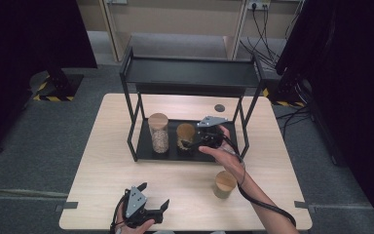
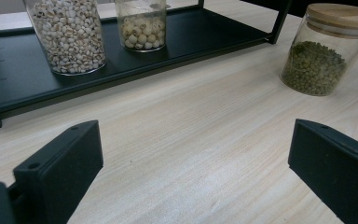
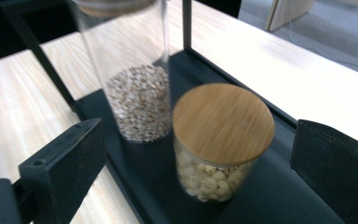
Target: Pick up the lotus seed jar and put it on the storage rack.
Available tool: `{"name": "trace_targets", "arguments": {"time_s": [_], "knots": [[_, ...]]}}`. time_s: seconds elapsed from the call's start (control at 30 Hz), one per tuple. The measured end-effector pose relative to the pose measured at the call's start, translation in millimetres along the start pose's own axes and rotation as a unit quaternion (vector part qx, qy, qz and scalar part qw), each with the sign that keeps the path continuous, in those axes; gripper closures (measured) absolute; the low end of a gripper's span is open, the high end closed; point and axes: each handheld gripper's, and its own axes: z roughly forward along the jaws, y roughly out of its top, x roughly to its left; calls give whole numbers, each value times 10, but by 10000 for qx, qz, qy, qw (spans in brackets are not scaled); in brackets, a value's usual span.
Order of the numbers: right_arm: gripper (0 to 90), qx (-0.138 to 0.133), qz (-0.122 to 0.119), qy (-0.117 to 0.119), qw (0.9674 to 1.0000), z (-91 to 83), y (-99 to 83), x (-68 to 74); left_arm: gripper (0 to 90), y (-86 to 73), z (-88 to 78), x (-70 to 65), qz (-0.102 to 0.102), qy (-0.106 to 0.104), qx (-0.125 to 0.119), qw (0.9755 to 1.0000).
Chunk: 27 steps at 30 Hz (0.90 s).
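A black two-tier rack (image 1: 190,73) stands at the back of the wooden table (image 1: 107,161). Its lower shelf (image 2: 18,70) carries a tall jar of small pale grains (image 1: 158,132) and a short jar of round white seeds (image 1: 185,136), both with wooden lids. My right gripper (image 1: 191,142) hovers open just right of the short jar (image 3: 221,140), jaws wide on either side and not touching it. The tall jar (image 3: 137,88) stands behind it. A jar of green beans (image 1: 224,184) sits on the table in front of the rack. My left gripper (image 1: 153,194) rests open near the front edge.
The rack's upright posts (image 1: 246,129) frame the lower shelf and its top shelf overhangs the jars. In the left gripper view the green bean jar (image 2: 324,51) stands at the far right, with bare table between my left gripper (image 2: 193,140) and the rack. Cables lie on the floor (image 1: 268,44) behind.
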Motion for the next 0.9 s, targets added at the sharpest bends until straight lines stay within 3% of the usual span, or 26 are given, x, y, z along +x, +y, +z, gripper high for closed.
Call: {"name": "trace_targets", "arguments": {"time_s": [0.33, 0.9], "knots": [[36, -246, -167, 160, 9994, -232, -73, 84, 25, 1, 3, -1, 4, 10, 13, 10000], [32, -644, -115, 372, 9972, -542, -245, 169, 25, -3, 7, 2, -6, 30, 13, 10000]]}}
